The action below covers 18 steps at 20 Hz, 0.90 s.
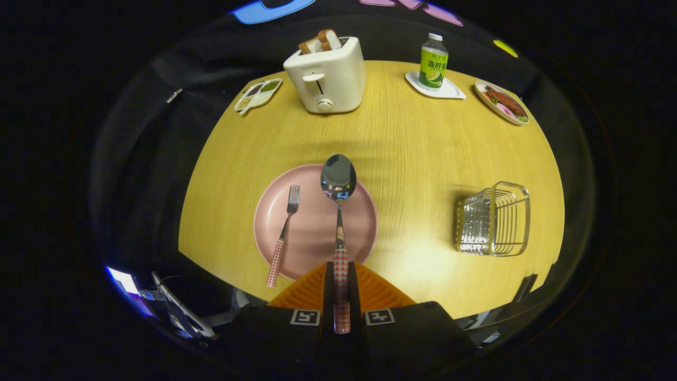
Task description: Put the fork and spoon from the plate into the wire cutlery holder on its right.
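My gripper is shut on the checked handle of the spoon, both fingers pressing on it. The spoon sticks straight ahead, lifted above the pink plate, its shiny bowl over the plate's far rim. The fork lies on the left half of the plate, tines pointing away, its checked handle hanging over the near rim. The wire cutlery holder stands on the table to the right of the plate, with nothing visible inside.
On the wooden round table, a white toaster with bread stands at the back, a divided snack dish to its left. A green bottle on a white coaster and a plate of food sit at the back right.
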{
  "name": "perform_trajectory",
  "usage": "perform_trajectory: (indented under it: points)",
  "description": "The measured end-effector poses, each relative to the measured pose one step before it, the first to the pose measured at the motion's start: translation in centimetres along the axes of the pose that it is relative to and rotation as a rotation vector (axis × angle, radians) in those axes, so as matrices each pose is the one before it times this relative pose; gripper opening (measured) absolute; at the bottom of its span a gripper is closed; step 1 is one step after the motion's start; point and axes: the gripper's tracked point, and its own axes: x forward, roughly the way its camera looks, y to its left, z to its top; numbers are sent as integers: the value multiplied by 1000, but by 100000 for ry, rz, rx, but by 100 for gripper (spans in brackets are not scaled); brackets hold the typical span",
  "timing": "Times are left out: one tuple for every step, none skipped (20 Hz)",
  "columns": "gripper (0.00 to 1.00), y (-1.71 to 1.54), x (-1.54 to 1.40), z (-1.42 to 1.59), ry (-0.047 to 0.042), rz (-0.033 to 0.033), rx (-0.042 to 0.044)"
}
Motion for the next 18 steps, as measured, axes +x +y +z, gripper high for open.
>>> perform_trajectory:
  points:
    - [16,-1143,-1397,193,-568,28,-1656]
    - [16,-1154,-1019,243,-374,-510,-1082]
    - [16,-1408,-1095,209,-573,-832,-958]
    - [16,-1374,-1073,-23,5,-774,-518]
    - [16,-1377,-942,70,81,-453,22]
    - [16,-1246,-982,-173,429,-663,65]
    - [16,-1274,-861,-132,569,-548,22]
    - [16,-1381,-653,-325,1209,-970,-227]
    - [16,-1275,-450,-359,1864,-630,-583]
    - [16,-1188,-327,-434,2259,-686,-686]
    - [16,-1173,-191,-484,2941,-841,-1268]
    - [16,-1025,-107,-418,3035,-647,-1215]
    - [16,-841,18,-313,2917,-320,-927]
    - [16,-749,19,-233,3226,28,-961]
    - [16,-648,134,-260,3586,-247,-902]
    - [16,-690,256,-234,3580,-983,-1458]
    - [16,-551,261,-272,4070,-1081,-2035]
    - [16,-441,336,-308,3474,-825,-2092]
